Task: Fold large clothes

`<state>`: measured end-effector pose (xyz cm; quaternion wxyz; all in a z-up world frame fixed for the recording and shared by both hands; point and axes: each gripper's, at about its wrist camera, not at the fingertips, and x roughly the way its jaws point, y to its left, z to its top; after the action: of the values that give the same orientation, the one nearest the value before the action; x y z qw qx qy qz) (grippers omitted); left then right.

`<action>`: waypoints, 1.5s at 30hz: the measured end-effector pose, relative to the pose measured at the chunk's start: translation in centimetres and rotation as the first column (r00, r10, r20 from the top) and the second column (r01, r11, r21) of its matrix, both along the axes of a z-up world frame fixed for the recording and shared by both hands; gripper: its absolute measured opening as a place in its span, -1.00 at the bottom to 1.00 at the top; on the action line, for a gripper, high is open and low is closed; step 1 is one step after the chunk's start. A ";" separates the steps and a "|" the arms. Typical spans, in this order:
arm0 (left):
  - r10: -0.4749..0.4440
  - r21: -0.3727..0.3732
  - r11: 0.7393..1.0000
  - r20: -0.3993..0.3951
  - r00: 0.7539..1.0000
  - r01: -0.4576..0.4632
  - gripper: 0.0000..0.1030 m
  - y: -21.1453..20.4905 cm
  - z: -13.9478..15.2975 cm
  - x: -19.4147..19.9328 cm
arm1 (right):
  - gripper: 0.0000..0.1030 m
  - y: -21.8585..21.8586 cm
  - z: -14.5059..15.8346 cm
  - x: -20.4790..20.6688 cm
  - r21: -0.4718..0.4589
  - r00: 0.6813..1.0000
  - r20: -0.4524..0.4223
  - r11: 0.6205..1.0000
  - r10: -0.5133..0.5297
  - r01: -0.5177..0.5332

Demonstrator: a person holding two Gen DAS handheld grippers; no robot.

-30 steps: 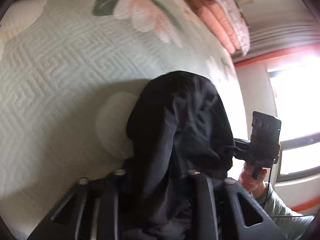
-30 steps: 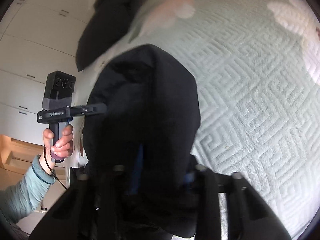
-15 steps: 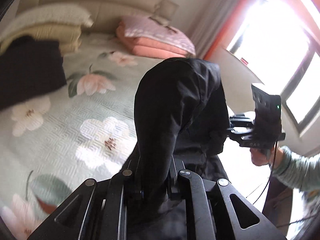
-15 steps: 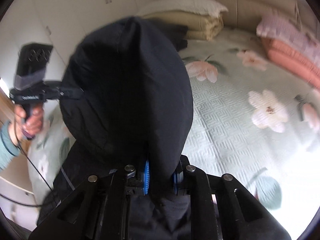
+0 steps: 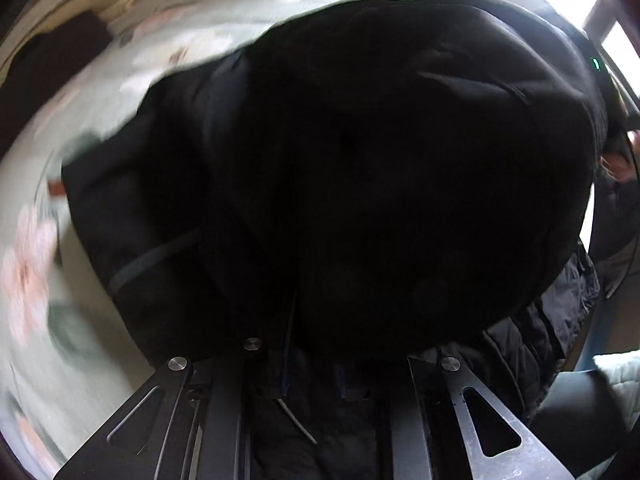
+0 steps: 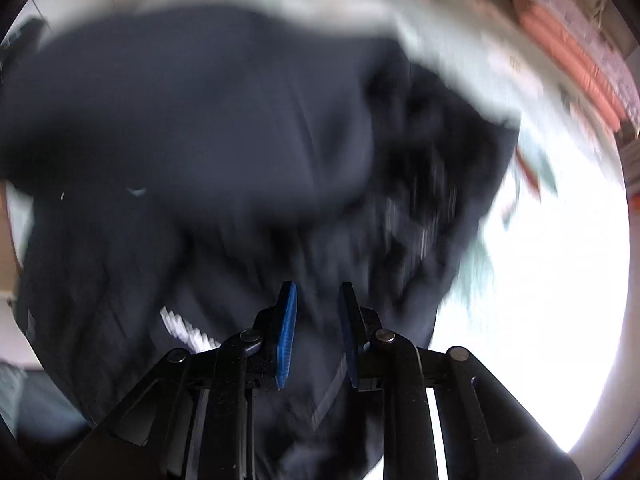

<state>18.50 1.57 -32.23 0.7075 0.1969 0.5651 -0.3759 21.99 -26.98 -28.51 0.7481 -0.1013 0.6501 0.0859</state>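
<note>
The big black coat hangs in the air over the bed, held up from its top edge. It droops down and away from both cameras, so its long way runs from the tongs toward the bed. In the left view it bulges out like a dark balloon and fills most of the picture — you can hardly see any folds, only a thin grey seam line low on the left side. In the right view it looks dark navy-black and very blurry, with a puffy quilted part on the right and a small white label low on the left.

The left tongs are almost hidden by the cloth. Their jaws are opening a little, and the coat fabric sits bunched between them, pressed tight.

The right tongs show two blue pads. The jaws are opening a little too, yet a fold of the coat is squeezed between them.

The bed has a pale green cover with pink flowers — peach pillows lie at its far end.
</note>
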 end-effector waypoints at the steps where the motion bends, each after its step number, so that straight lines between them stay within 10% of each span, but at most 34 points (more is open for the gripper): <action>1: 0.027 -0.027 0.999 -0.023 0.999 -0.028 -0.65 0.7 0.8 0.2 | -0.55 -0.5 0.6 -0.6 0.012 1.000 -0.006 1.000 -0.012 0.012; 10: 0.209 -0.234 0.951 -0.004 0.978 -0.204 -0.54 4.9 11.9 5.5 | -0.36 0.0 11.8 3.9 0.224 0.975 0.219 0.974 -0.042 -0.008; 13: 0.197 -0.312 0.934 0.046 0.979 -0.173 -0.13 2.3 14.4 7.2 | 0.01 2.8 14.1 7.1 0.271 0.954 0.301 0.960 -0.018 -0.068; 18: 0.132 -0.310 0.942 -0.013 0.991 -0.129 0.04 -3.0 10.3 7.2 | 0.13 6.3 11.1 10.8 0.264 0.964 0.264 0.959 0.026 -0.098; 25: 0.190 -0.180 0.954 -0.255 0.948 -0.239 0.09 -2.0 -2.3 3.6 | 0.12 8.1 -2.4 6.4 0.168 0.999 -0.006 0.984 0.052 -0.050; 28: 0.258 -0.217 0.926 -0.239 0.936 -0.310 0.09 -1.5 -3.7 2.8 | 0.23 7.9 -4.2 4.6 0.188 0.993 0.117 0.982 0.010 -0.032; 38: 0.282 -0.215 0.923 -0.187 0.941 -0.320 0.08 -0.2 2.6 2.5 | 0.20 5.1 3.6 4.2 0.254 0.994 0.091 0.967 -0.060 0.035; 45: 0.338 -0.339 0.866 -0.142 0.930 -0.367 0.08 -1.9 6.2 4.2 | 0.28 2.5 7.5 9.3 0.255 0.964 0.211 0.961 -0.161 0.105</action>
<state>22.69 -0.36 -26.00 0.7656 -0.0570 0.5402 -0.3446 31.26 -24.43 -21.02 0.8290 0.0254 0.5494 0.1015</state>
